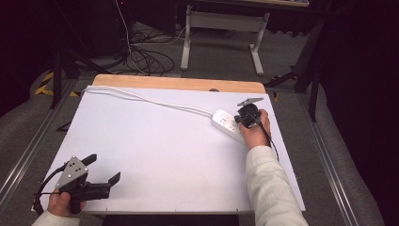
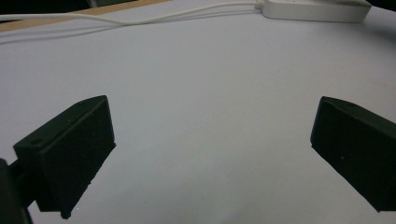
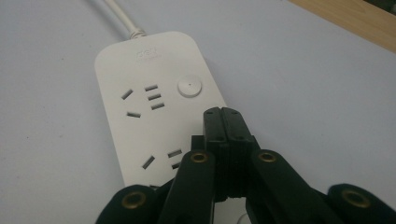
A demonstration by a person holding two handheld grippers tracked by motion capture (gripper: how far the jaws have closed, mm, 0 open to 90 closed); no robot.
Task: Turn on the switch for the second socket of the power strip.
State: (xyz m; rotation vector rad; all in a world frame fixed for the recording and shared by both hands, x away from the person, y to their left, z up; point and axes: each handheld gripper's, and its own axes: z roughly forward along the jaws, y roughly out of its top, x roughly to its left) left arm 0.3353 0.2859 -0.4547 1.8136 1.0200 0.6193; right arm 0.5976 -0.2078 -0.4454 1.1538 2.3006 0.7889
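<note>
A: Layout, left to right?

B: Left gripper (image 1: pixel 101 169) sits at the near left corner of the table (image 1: pixel 155 141), close to both the near and left edges. Wide bare white surface runs from it to the strip, so lots of room in the middle. A wooden band runs along the far edge.

A: Strip?

B: Power strip (image 1: pixel 226 123) lies flat at far right, near the right edge. Its long axis runs diagonally: cord end points far-left, other end near-right under the right hand (image 1: pixel 254 134). Cord (image 1: pixel 141 97) leaves the far-left end and trails across to the far left corner. In the right gripper view the sockets face up, with the round button (image 3: pixel 190 87) beside the socket group nearest the cord.

A: Tongs?

B: Left: jaws spread wide, nothing between them, only bare table in the left gripper view. It points roughly toward the strip (image 2: pixel 317 10), well apart from it.

Right gripper (image 3: pixel 225 122): jaws fully together, nothing clamped. The tips are over the strip's top face, just short of the button, toward the strip's right edge. Can't tell whether they touch the face or hover.
</note>
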